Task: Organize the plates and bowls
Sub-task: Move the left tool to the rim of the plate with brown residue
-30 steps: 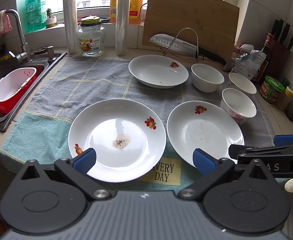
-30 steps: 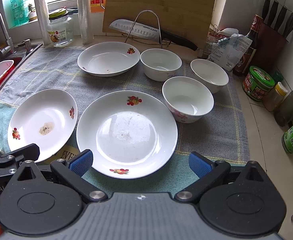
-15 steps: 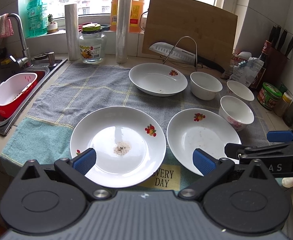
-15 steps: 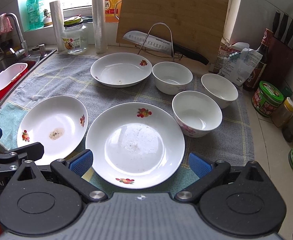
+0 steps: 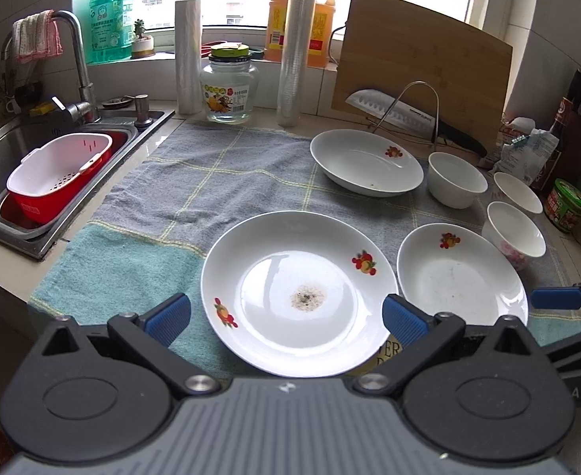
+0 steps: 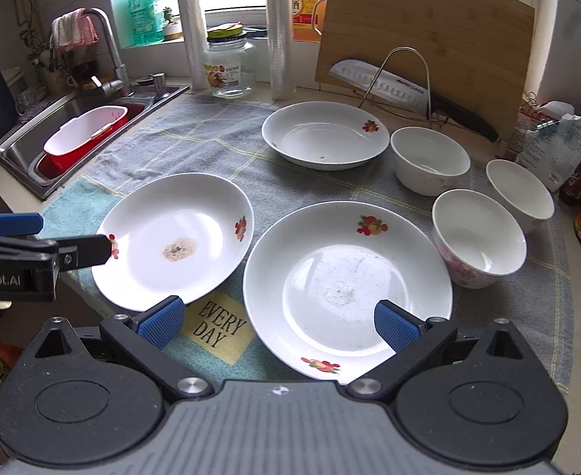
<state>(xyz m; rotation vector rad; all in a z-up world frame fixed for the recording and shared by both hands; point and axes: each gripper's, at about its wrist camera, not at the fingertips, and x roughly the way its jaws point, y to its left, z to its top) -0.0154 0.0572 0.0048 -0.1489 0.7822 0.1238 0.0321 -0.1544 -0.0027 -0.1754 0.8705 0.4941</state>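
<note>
Three white fruit-print plates lie on a grey-green towel [image 5: 211, 182]. The near left plate [image 5: 298, 293] [image 6: 175, 237] has a crumb stain. The near right plate [image 5: 460, 277] [image 6: 345, 289] sits beside it. The far plate [image 5: 365, 162] [image 6: 326, 134] is at the back. Three white bowls [image 6: 429, 158] [image 6: 518, 194] [image 6: 480, 237] stand to the right. My left gripper [image 5: 286, 318] is open and empty just before the stained plate. My right gripper [image 6: 276, 322] is open and empty above the near edge of the right plate.
A sink [image 5: 33, 150] with a red-and-white colander [image 5: 56, 174] lies at the left. A glass jar [image 5: 229, 87], film rolls, bottles, a cutting board [image 5: 421, 75] and a knife on a rack stand along the back. Jars and a knife block stand at the right.
Both grippers have risen and pulled back to the left, so the plates sit further right in each view. Both stay open and empty. The dishes have not moved.
</note>
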